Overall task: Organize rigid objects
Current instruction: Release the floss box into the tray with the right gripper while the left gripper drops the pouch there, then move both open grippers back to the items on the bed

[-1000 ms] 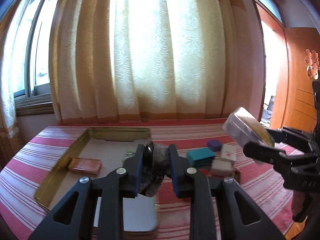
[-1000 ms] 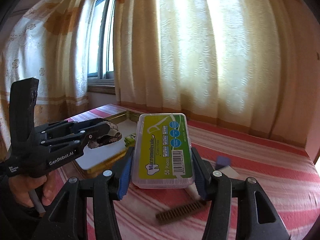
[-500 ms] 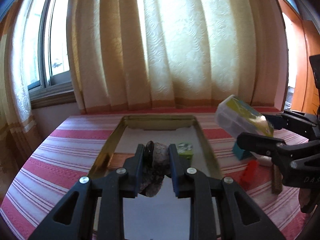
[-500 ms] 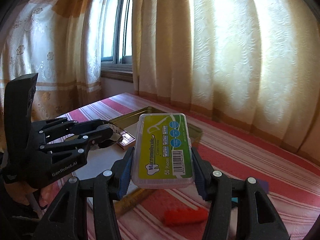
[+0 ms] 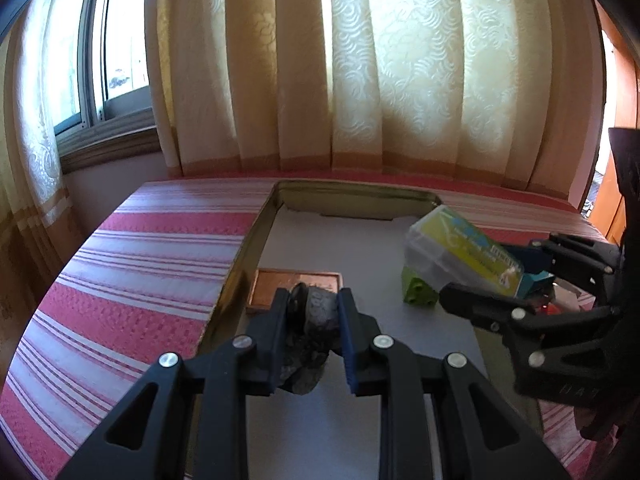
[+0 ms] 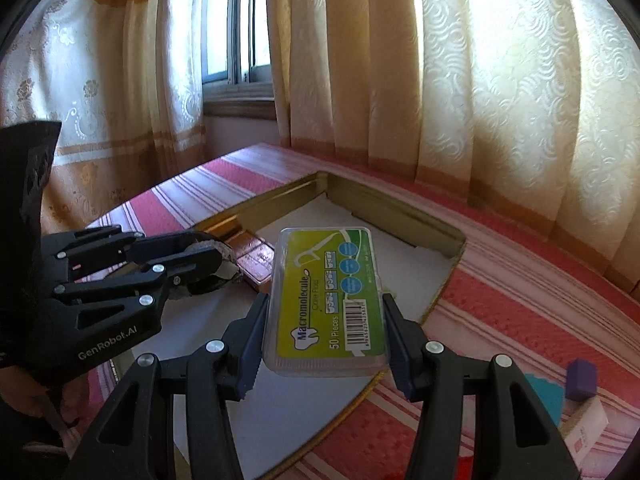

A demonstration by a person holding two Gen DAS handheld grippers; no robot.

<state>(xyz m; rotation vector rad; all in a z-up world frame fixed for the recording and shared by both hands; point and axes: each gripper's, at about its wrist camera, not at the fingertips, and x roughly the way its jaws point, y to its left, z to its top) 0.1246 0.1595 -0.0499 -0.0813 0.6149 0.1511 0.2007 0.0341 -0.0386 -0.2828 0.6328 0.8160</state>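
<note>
Floss-pick box: clamped in right gripper jaws, held above tray. Dark rock: clamped in left gripper jaws, over tray near copper tin and green block. Step: carrying both to tray. Next: lower onto bare tray floor, then part jaws.

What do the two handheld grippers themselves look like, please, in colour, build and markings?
Both the left gripper and the right gripper are black plastic linkages with silver screw heads and blue ribbed pads. The left one bears white "GenRobot.AI" lettering. No cables or sleeves are visible.
</note>
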